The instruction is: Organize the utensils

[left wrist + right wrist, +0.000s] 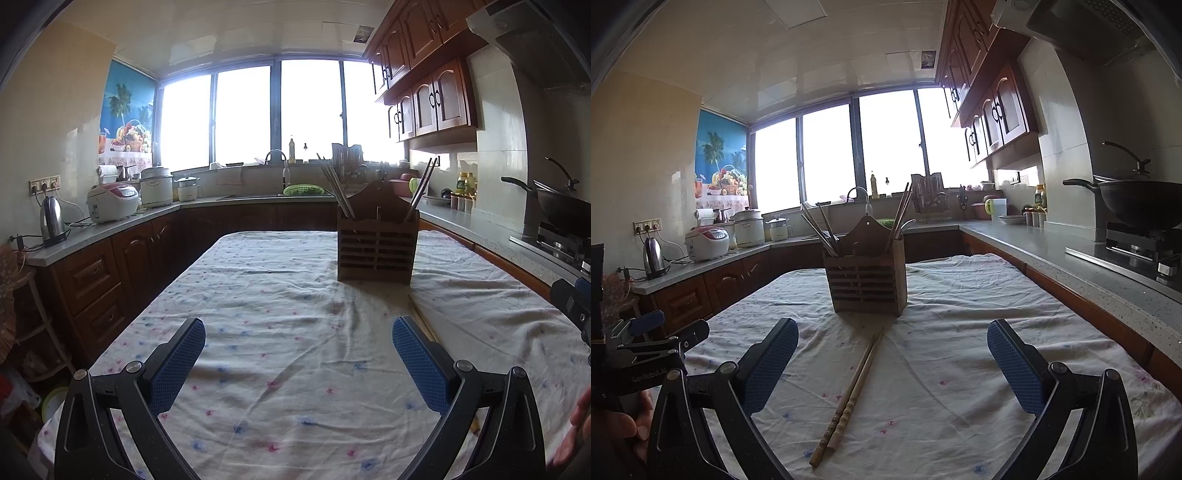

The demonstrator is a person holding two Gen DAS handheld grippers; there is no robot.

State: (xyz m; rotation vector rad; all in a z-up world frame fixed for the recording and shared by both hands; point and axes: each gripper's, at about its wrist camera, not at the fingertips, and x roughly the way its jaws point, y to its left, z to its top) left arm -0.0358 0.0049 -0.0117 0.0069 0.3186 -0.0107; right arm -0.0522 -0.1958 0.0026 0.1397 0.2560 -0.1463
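A slatted wooden utensil holder (pixel 866 282) stands upright on the cloth-covered table (pixel 960 369), with several chopsticks and a spoon leaning out of its compartments. It also shows in the left wrist view as the holder (pixel 376 245), right of centre. A pair of wooden chopsticks (pixel 849 395) lies flat on the cloth, between the fingers of my right gripper (pixel 892 360), which is open and empty. My left gripper (pixel 298 356) is open over bare cloth, with the chopsticks (pixel 424 321) just beyond its right finger. The left gripper's body (pixel 646 350) shows at the far left.
Kitchen counters (pixel 122 225) wrap around the table on the left, back and right. A kettle (pixel 51 219) and rice cookers (pixel 112 201) sit on the left counter. A wok (pixel 1141 203) rests on the stove at right. A sink and window are behind.
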